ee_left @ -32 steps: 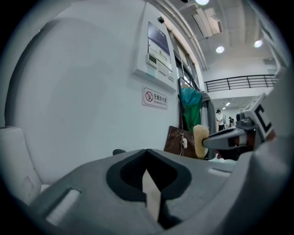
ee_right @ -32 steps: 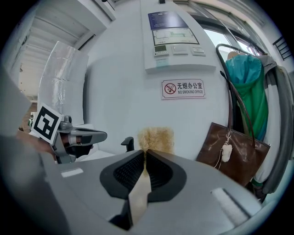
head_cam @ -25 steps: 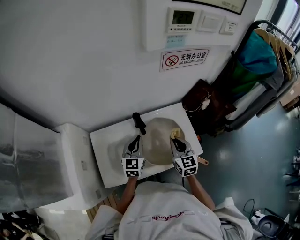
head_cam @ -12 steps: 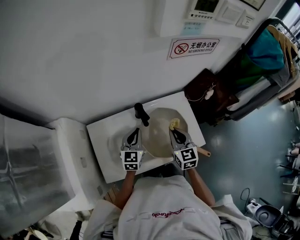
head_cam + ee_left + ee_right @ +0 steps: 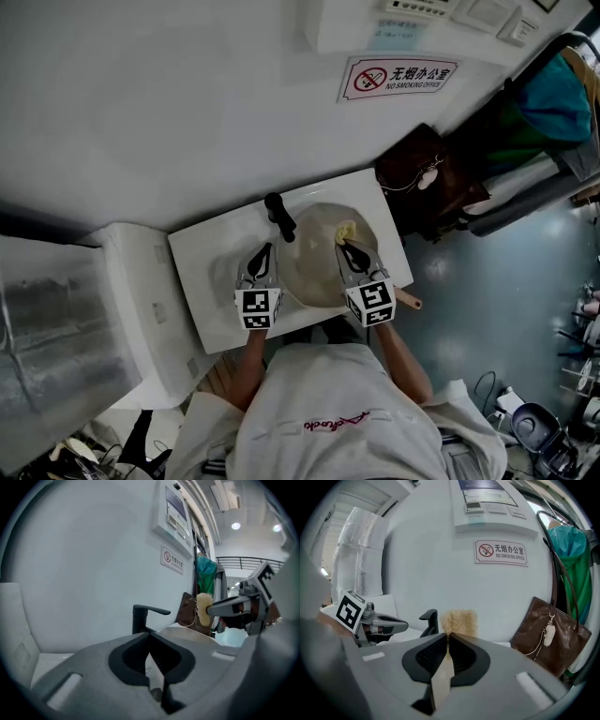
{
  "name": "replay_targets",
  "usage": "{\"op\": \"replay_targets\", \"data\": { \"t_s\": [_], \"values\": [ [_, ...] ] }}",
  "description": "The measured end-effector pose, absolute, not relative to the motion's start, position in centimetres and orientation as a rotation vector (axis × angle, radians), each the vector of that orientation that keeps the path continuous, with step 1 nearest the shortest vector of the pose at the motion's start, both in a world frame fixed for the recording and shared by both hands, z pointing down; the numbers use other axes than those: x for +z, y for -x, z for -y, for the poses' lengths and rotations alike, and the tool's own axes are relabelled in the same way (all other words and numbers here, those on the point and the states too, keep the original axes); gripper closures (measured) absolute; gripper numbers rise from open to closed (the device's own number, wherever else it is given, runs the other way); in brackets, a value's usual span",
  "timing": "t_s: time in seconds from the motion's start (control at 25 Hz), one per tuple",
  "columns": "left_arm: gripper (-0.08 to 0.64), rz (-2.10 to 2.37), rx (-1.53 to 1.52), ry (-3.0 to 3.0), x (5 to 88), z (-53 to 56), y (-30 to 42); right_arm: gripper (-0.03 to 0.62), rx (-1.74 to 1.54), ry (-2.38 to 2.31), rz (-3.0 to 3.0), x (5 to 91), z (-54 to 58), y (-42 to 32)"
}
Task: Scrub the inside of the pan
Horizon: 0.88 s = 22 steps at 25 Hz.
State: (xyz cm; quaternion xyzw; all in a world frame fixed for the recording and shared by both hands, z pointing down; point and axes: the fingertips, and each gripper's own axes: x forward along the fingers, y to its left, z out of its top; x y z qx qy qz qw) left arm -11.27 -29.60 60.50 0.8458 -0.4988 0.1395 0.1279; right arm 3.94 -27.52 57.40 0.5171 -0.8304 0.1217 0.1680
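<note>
Brush (image 5: pixel 344 230), clamped by right hand-held gripper (image 5: pixel 345 246), edged rimward; left hand-held gripper (image 5: pixel 264 250) clamps pan (image 5: pixel 309 270).

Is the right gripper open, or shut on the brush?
Shut on the brush: the jaws of the right gripper clamp its wooden handle, bristles beyond them.

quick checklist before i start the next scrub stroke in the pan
1. Right gripper shut on the wooden-handled brush with pale bristles: ok.
2. Left gripper clamped on the edge of the round pale pan: ok.
3. Pan sitting in the white sink: ok.
4. Bristles touching the pan's inside: cannot tell; in the left gripper view they look at or just above the rim.
5. Black faucet apart from the brush: ok.
</note>
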Motion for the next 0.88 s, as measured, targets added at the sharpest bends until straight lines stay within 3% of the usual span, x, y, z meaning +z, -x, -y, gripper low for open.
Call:
{"op": "replay_targets", "data": {
  "t_s": [0.56,0.72,0.88],
  "values": [
    [0.558,1.48,0.452,-2.355,64.5,29.6,10.3,0.569,0.392,-1.307,2.396,60.7,28.7,-4.5],
    [0.492,1.45,0.469,-2.356,65.4,29.5,9.7,0.568,0.4,-1.262,2.392,61.9,28.7,-4.2],
    [0.476,1.439,0.504,-2.338,66.6,29.5,9.5,0.568,0.389,-1.219,2.378,63.2,28.8,-3.9]
  ]
}}
